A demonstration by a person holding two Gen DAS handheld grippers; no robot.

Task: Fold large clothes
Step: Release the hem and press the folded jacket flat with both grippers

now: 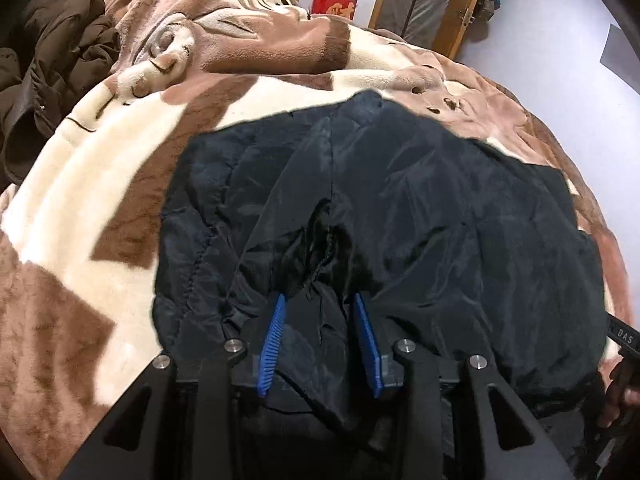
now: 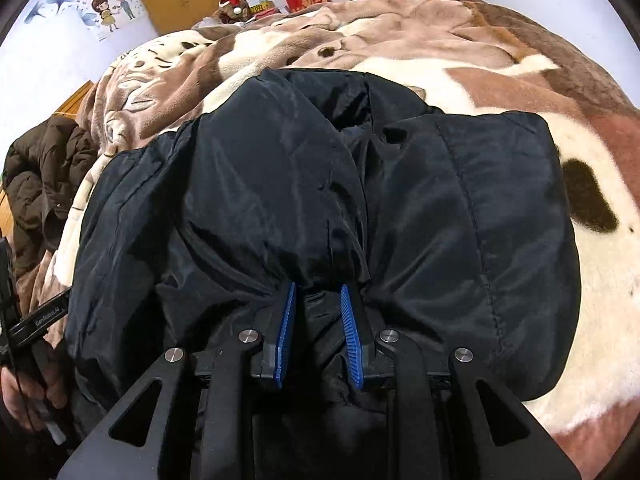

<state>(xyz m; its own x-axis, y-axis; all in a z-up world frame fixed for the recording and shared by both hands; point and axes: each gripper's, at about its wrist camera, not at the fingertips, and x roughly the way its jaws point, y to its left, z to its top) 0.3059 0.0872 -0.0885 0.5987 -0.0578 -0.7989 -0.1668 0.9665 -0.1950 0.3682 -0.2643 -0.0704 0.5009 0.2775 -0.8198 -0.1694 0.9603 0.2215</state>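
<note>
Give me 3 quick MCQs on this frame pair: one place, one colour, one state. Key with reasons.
1. Where does the brown coat lie relative to the black jacket, seen from the left wrist view?
A. Far left, on the bed's edge
B. On top of it
C. Under it

2. What colour are the claw pads?
A. Red
B. Blue
C. Green

3. What is each claw doing?
A. Both hang free above the blanket
B. Only the left grips cloth
C. Both have jacket cloth between their pads

Key:
1 A: the brown coat is heaped at the far left, apart from the black jacket on the blanket.
2 B: the pads are blue.
3 C: cloth is bunched in the left claw and the right claw.
</note>
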